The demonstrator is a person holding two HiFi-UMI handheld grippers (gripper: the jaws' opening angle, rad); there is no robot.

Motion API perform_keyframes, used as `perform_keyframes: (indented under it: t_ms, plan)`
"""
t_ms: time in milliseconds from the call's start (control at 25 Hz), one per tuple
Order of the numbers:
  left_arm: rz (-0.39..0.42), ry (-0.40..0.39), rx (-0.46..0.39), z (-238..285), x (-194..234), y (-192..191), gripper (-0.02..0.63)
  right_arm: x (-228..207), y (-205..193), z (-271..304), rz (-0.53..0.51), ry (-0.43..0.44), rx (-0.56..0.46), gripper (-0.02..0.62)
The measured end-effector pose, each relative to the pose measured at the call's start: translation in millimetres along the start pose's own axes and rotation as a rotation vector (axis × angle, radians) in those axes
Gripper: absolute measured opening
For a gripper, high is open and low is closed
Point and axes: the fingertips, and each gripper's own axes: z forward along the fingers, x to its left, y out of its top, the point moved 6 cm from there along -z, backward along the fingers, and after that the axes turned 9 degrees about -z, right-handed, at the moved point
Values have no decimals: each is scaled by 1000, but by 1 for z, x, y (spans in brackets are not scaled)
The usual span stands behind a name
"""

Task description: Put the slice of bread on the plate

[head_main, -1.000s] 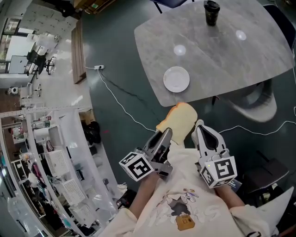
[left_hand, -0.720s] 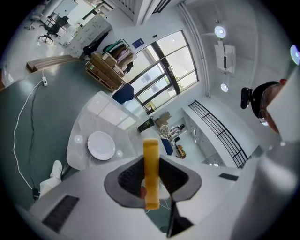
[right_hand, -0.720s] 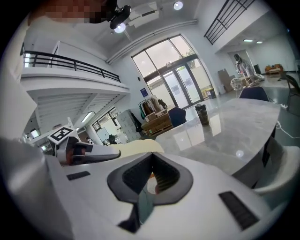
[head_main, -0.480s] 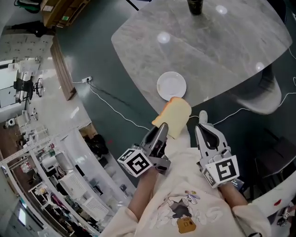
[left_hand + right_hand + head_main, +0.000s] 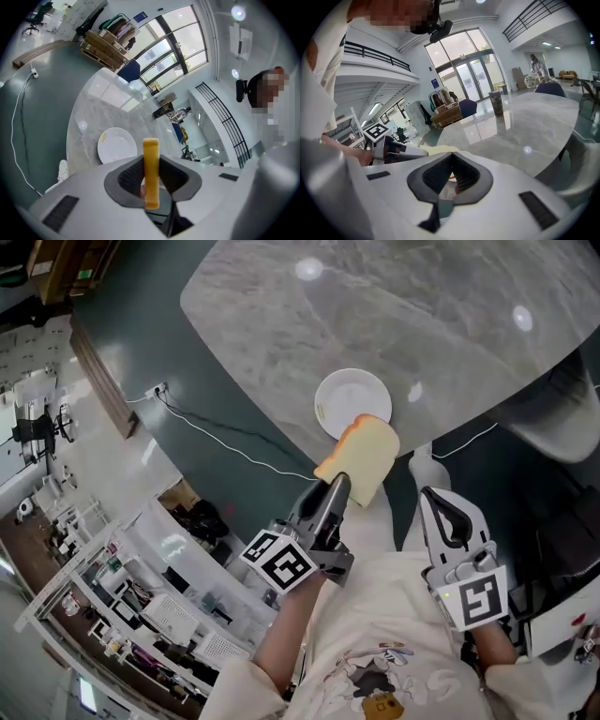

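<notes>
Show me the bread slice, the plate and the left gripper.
bread slice (image 5: 364,456): head view, middle of its flat face.
plate (image 5: 339,395): head view, bare upper-left surface.
left gripper (image 5: 337,487): head view, midway between its fingertips.

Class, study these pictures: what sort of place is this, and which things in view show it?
Probably a large open-plan lab or workshop hall: tall glazed doors, a railed mezzanine, and equipment racks near a marble table.
</notes>
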Motion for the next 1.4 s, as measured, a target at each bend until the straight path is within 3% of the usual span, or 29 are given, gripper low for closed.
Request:
perform_keyframes:
  t_ms: [200,440,880,1160,1240,1400]
  plan:
    - [33,13,1,17,15,1,98,-12,-14,13,17,14,46,5]
    - [5,26,-17,34,34,10,98,-19,-31,36,-46,-5,74,5]
    - [-18,35,-39,60,60,28,98,-5,-45,46,-34,9,123,5]
    - [114,133,-55,67,69,35,100,-1,-50,40,-16,-1,136,5]
    - [189,210,-59,66,72,37,104,0,-51,40,-15,-7,135,5]
    - [394,362,-66,67,72,39,172,1,-50,40,-13,-12,136,5]
